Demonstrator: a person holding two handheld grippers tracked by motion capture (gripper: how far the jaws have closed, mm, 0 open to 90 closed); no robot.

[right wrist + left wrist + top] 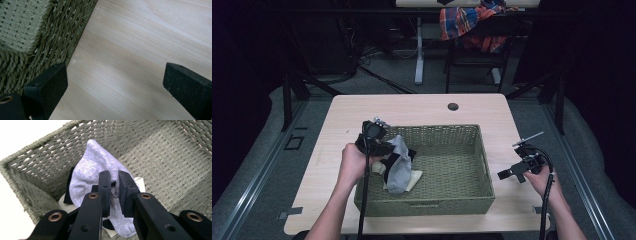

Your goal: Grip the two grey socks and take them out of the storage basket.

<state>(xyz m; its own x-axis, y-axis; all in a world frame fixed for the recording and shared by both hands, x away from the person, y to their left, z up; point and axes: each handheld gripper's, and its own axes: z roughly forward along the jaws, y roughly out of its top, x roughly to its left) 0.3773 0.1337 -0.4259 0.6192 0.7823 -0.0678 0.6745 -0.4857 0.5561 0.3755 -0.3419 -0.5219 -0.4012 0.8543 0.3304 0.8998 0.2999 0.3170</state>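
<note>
A grey sock (399,164) (97,170) hangs over the left end of the green woven basket (462,132) (30,157). My left gripper (388,149) (114,186) is shut on its cloth, lifting it above a black sock (68,187) and a pale one (412,179) that lie underneath in the basket. My right gripper (507,175) (113,82) stands open over bare tabletop just right of the basket's (30,30) wall, with nothing between its jaws.
The basket sits mid-table on a light wooden table (422,107) (140,45) with a cable hole (453,106) at the back. Beyond the table stands a chair draped with a plaid cloth (467,22). Bare wood lies on both sides of the basket.
</note>
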